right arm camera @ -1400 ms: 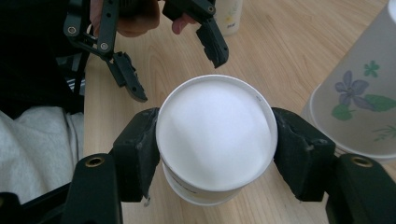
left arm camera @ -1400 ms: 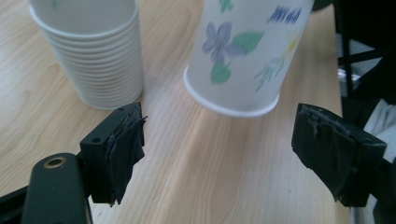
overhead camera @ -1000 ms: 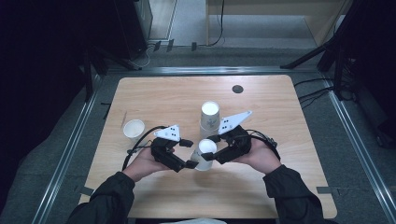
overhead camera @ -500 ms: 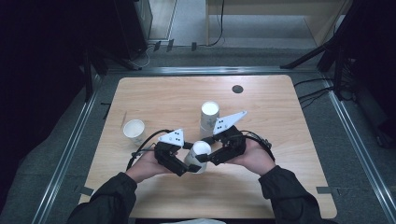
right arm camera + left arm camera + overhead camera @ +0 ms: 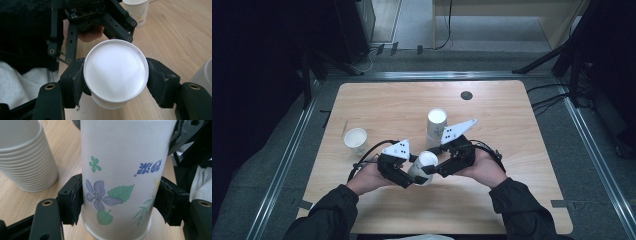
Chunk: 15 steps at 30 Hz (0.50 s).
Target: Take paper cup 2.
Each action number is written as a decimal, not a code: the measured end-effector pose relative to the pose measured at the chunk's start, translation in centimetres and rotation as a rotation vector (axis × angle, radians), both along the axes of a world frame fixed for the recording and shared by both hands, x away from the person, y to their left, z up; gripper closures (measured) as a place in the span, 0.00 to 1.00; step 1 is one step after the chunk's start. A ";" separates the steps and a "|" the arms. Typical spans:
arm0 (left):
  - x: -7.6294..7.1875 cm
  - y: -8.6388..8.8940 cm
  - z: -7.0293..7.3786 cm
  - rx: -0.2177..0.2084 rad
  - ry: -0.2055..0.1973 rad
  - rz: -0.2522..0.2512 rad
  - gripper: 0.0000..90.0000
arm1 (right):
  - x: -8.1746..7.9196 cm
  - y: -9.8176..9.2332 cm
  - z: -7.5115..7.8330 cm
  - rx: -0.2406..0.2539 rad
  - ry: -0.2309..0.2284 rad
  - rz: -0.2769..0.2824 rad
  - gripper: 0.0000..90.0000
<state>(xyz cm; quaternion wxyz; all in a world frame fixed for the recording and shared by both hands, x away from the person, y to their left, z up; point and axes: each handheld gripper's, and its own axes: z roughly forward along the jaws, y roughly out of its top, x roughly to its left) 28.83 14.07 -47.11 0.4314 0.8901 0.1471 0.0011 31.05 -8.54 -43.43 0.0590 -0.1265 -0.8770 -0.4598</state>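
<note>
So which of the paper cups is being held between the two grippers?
The flowered cup at the table's near middle, with the left gripper and right gripper on it. The single cup stands alone at left; the cup stack stands behind.

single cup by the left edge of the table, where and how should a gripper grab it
Grip the lone cup across its side wall, just below the rim, coming in level from the near side. It seems to stand upright, mouth up, apart from the cup stack, so both flanks look free for the jaws.
</note>
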 end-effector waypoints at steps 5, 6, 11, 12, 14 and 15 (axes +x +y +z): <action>0.3 0.5 0.1 0.028 0.016 -0.002 0.34 | 0.0 -0.4 -0.5 -0.011 -0.018 -0.005 0.33; 0.3 0.7 0.2 0.032 0.012 0.003 0.34 | -0.1 -0.5 -0.6 -0.010 -0.019 -0.008 0.32; 0.7 1.7 0.9 0.075 0.022 0.015 0.34 | 0.2 -0.8 -1.2 -0.009 0.000 -0.013 0.28; 0.7 1.9 1.1 0.089 0.013 0.016 0.34 | 0.2 -0.9 -1.3 -0.015 0.001 -0.017 0.27; 0.9 2.2 1.5 0.111 0.018 0.013 0.34 | 0.1 -0.9 -1.6 -0.014 -0.010 -0.019 0.27; 1.0 2.4 1.6 0.124 0.012 0.012 0.34 | 0.0 -0.9 -1.7 -0.009 -0.014 -0.022 0.26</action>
